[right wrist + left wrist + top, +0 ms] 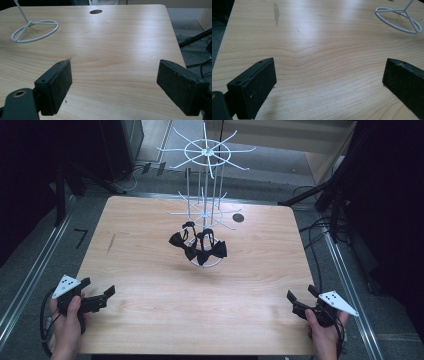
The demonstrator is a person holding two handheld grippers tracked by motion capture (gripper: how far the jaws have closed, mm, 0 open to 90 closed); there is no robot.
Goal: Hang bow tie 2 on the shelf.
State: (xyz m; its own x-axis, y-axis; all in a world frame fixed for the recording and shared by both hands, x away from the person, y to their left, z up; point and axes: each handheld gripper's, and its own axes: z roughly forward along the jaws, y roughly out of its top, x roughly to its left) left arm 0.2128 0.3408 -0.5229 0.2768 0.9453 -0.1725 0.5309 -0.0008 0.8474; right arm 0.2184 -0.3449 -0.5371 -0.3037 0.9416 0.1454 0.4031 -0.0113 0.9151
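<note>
A tall white wire rack (205,180) with spoked tiers stands on the wooden table (150,280), a little behind its middle. Several black bow ties (197,247) hang from its lowest tier, just above the round wire base (212,262). My left gripper (97,290) rests near the table's front left corner, jaws wide open with nothing between them. My right gripper (300,297) sits near the front right corner, also open and empty. The rack's ring base (399,20) lies far ahead in the left gripper view, and the same base (35,31) appears in the right gripper view.
A small dark round hole (238,217) marks the table behind the rack, seen as the hole (96,11) in the right gripper view. Cables (320,227) and dark stands lie on the floor past the table's right edge. A dark streak (276,13) marks the wood at left.
</note>
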